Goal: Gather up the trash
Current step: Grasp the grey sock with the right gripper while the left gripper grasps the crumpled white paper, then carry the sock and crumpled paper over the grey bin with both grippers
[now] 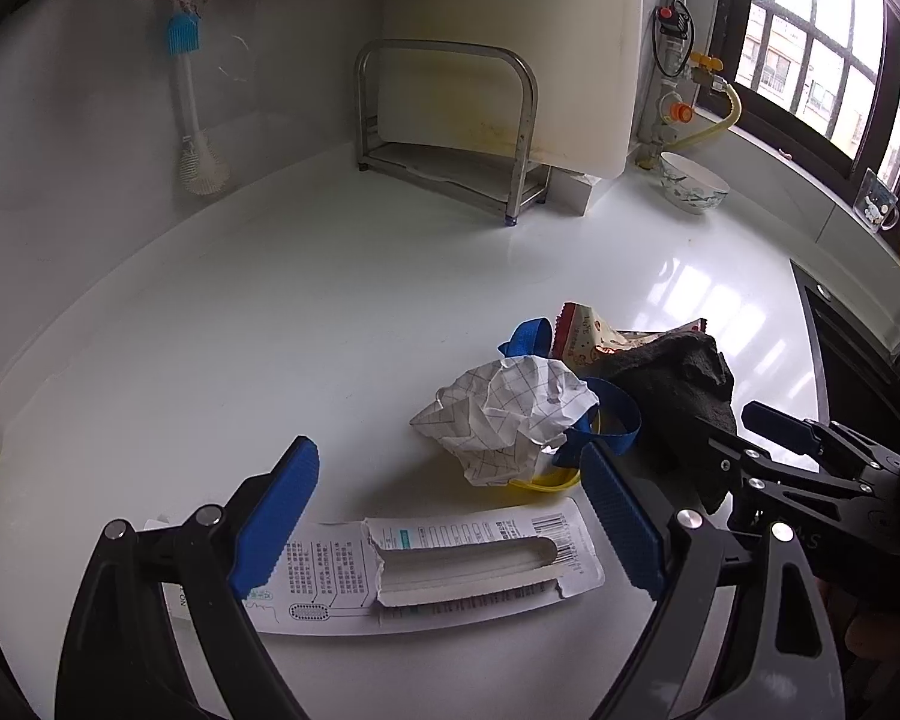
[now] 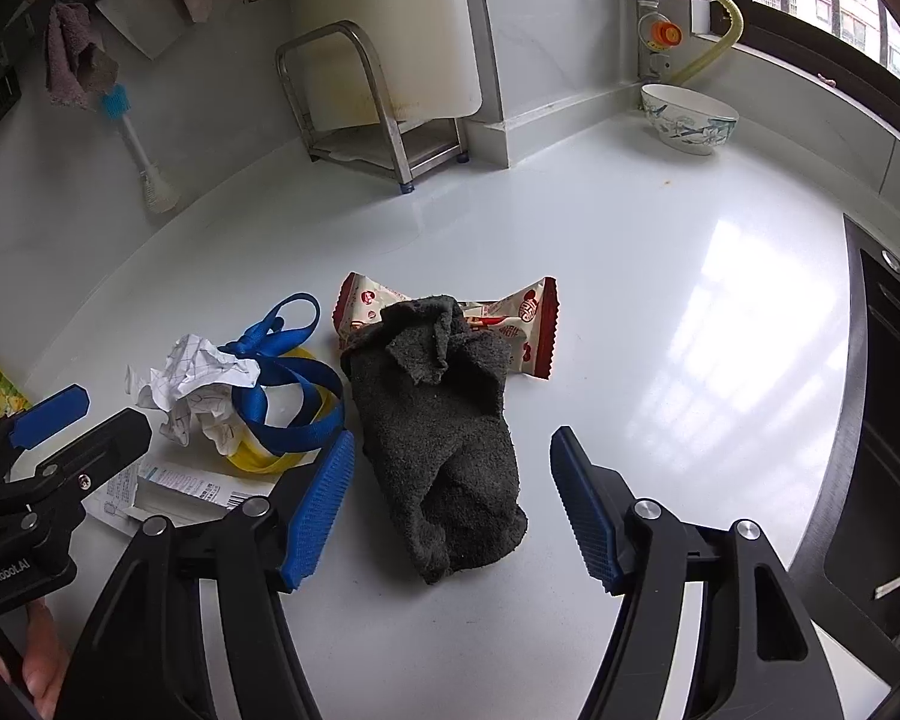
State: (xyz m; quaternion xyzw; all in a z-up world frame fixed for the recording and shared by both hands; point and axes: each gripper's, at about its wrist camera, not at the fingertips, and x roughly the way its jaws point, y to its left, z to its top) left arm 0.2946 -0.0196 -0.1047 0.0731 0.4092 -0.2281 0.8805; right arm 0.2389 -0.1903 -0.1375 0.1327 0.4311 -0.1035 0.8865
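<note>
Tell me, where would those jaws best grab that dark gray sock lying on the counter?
Probably across the dark gray sock at its near, foot end, coming from the right gripper, whose open jaws already straddle it. The sock lies lengthwise away from the gripper, so its narrow width fits between them. Its far cuff overlaps the snack wrapper, so gripping there risks taking both.

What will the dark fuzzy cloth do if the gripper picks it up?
The dark cloth lies rumpled and folded, so it will probably flop and dangle. Its fuzzy surface should grip well against the ridged blue pads. One corner rests on the snack wrapper, which might get dragged along.
</note>
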